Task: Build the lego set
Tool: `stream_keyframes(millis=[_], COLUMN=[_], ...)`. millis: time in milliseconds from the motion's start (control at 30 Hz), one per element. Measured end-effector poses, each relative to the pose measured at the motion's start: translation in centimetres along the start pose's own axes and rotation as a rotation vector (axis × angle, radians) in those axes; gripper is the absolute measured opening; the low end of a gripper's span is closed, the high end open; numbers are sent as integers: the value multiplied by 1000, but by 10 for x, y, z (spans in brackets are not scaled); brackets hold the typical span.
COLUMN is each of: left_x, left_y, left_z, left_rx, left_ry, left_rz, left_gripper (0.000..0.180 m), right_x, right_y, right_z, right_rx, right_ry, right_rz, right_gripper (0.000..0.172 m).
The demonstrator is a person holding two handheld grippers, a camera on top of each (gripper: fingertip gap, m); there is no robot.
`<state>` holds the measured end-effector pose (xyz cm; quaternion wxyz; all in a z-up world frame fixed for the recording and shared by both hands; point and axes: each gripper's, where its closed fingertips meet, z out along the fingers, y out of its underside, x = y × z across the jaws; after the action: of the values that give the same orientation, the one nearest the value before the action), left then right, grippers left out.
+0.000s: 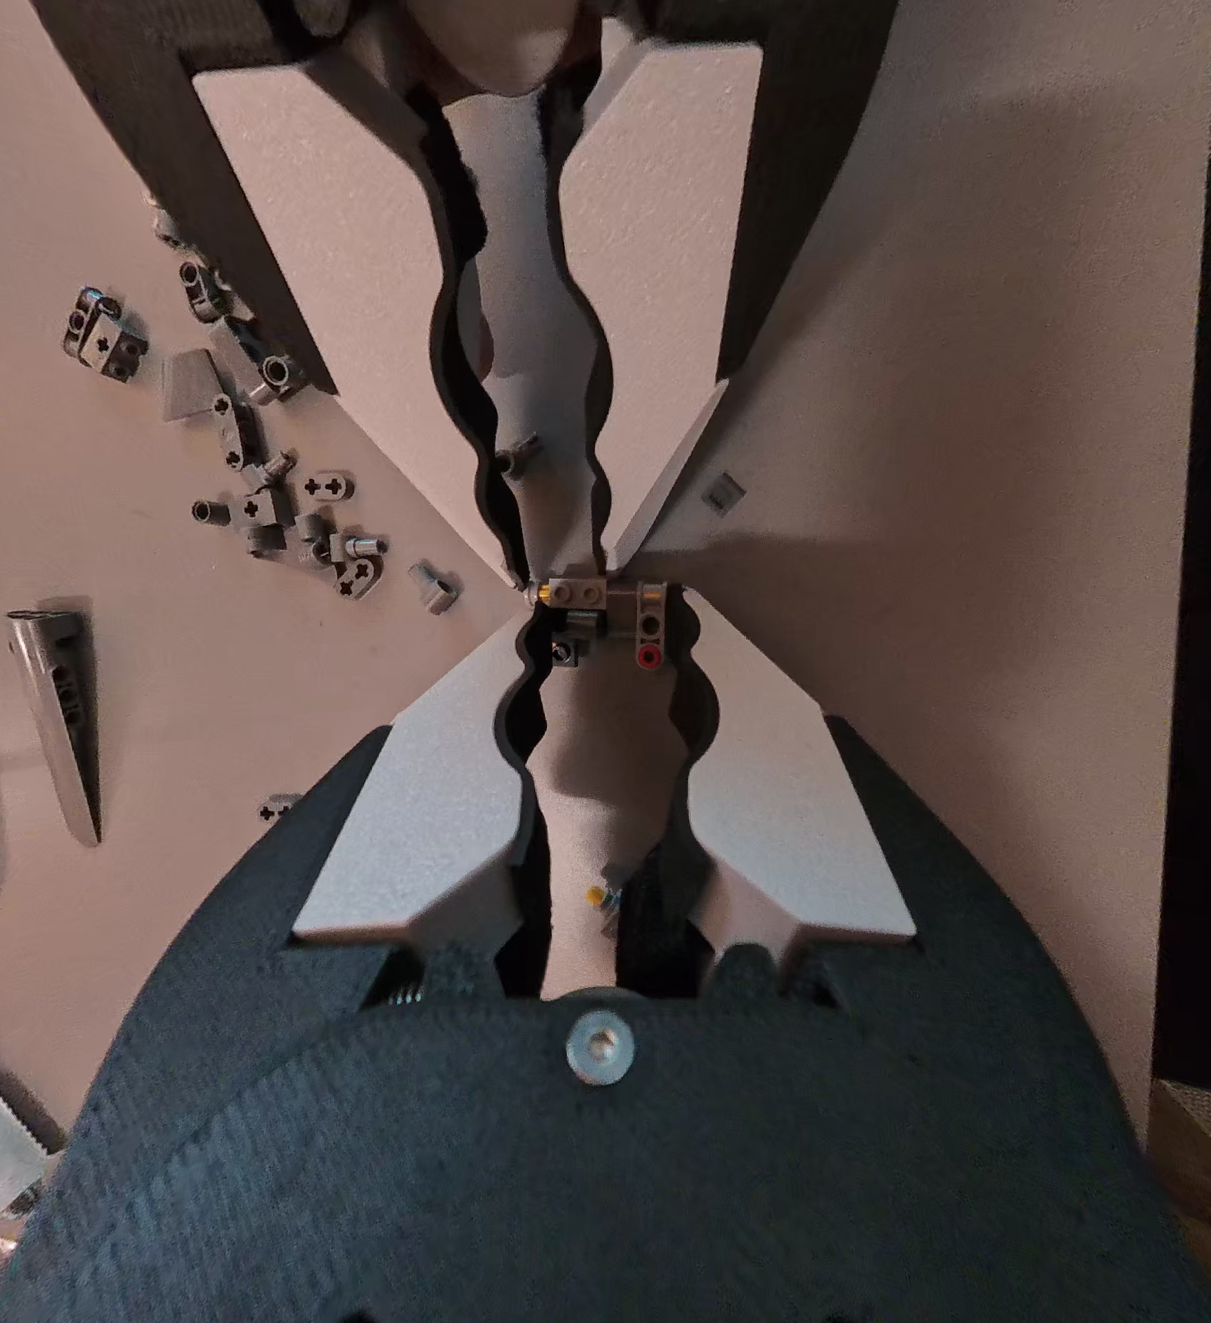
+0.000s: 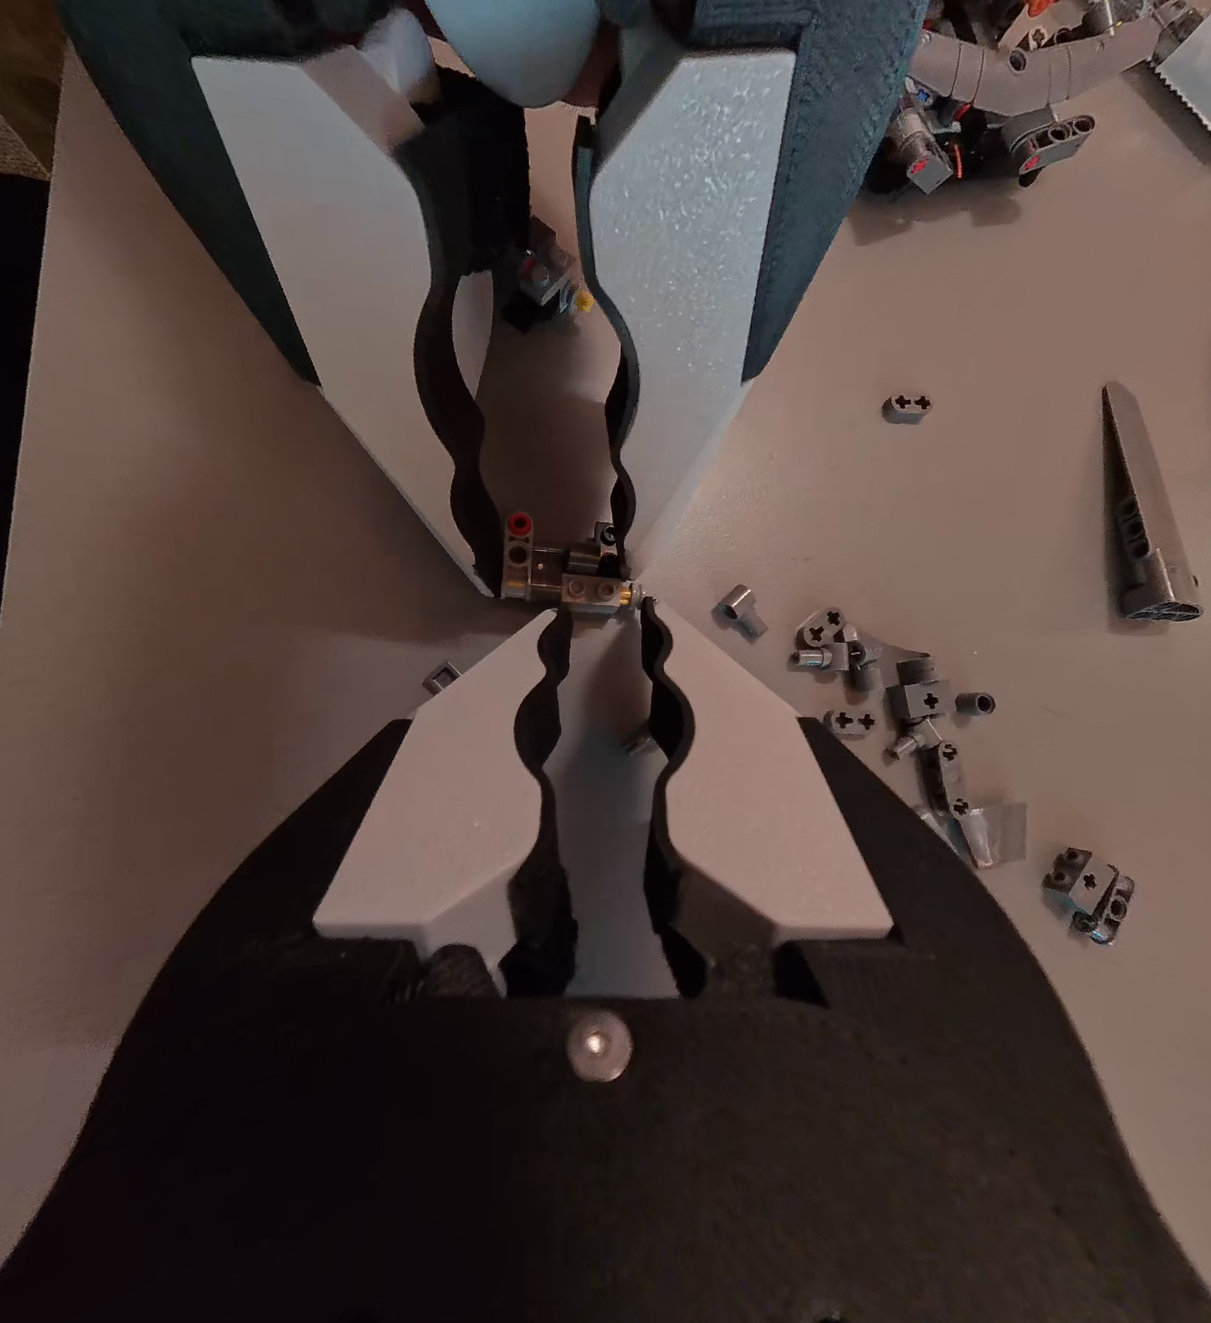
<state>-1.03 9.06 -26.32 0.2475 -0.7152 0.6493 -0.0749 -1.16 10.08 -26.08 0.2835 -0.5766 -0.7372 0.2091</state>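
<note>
A small assembly of grey building-toy parts [image 1: 574, 593] with a yellow axle and a red pin [image 1: 650, 655] hangs above the pale table [image 1: 946, 358] between both grippers, which face each other. My left gripper [image 1: 606, 614] is shut on it across its width: one pad on the grey beam with the red pin, the other at the dark part. My right gripper [image 2: 602, 614] is shut on the grey studded brick end of the same assembly [image 2: 585, 590], by the axle tip. The right gripper also shows in the left wrist view [image 1: 561, 573], the left gripper in the right wrist view [image 2: 556, 558].
Loose grey connectors [image 2: 910, 701] and a long tapered grey panel [image 2: 1146, 515] lie on the table. A tiny grey tile [image 2: 443, 676] lies close by. Another small assembly with a yellow tip [image 2: 552, 279] lies under the left gripper. A larger model [image 2: 1003, 107] sits at the far right. Only a small space, under 4 cm, lies between the two pairs of fingers. Both grippers' tips are roughly 20 cm from the long tapered grey panel [image 2: 1146, 515]. The left camera catches it too, in the left wrist view [image 1: 57, 708].
</note>
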Motion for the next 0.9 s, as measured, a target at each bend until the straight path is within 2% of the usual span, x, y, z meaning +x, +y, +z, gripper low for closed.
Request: stream_keyframes(millis=[167, 267, 367, 567, 700, 800, 900], left_x=[-5, -9, -5, -7, -12, -15, -4], left_y=[-1, -2, 1, 13, 15, 14, 11], left_z=[1, 1, -5, -16, -8, -4, -4], left_rx=[16, 37, 25, 65, 55, 75, 84], left_ry=[-37, -71, -83, -41, -27, 26, 63], left_rz=[-50, -113, -110, -132, -101, -136, -135], left_gripper=[31, 35, 63, 66, 66, 65, 56], right_x=[6, 11, 13, -13, -31, -36, -37], right_y=[2, -2, 0, 22, 35, 41, 44], right_z=[-2, -16, -37, -61, -57, -50, -45], right_rx=[-4, 36, 57, 34, -23, -46, -58], right_ry=[35, 57, 88, 126, 126, 119, 124], right_rz=[-11, 16, 48, 93, 111, 138, 153], right_gripper=[18, 21, 21, 24, 25, 25, 24])
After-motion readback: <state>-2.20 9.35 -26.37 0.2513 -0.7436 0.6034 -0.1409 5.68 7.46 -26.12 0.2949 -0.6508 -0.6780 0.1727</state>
